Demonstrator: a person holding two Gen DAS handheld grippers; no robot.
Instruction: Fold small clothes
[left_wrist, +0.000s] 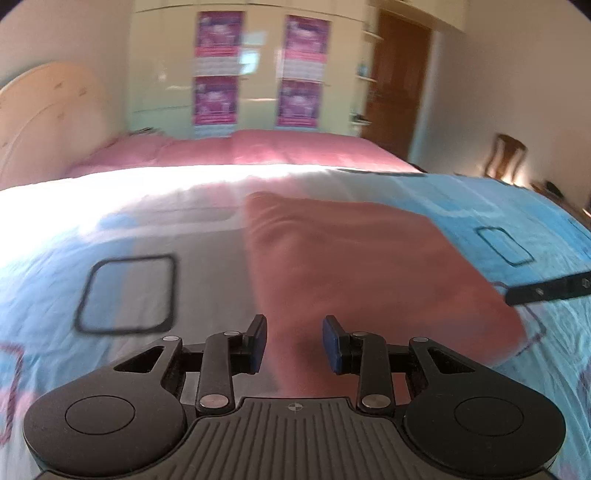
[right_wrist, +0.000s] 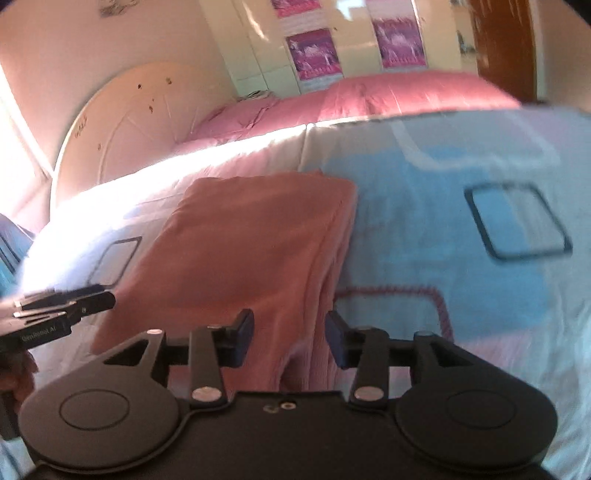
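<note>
A single salmon-pink garment (right_wrist: 243, 251) lies flattened and partly folded on the blue-and-white bedspread (right_wrist: 424, 240), short of the pink quilt behind it. Two grippers hang over its near edge, the left gripper (left_wrist: 294, 343) and the right gripper (right_wrist: 290, 338), each with jaws spread and cloth below the gap but nothing pinched. The fold looks mid-way; the next move likely calls for closing on that near hem and carrying it across.

Soft matt pink cloth (right_wrist: 240, 240) on seemingly quilted bedspread (right_wrist: 424, 240).
</note>
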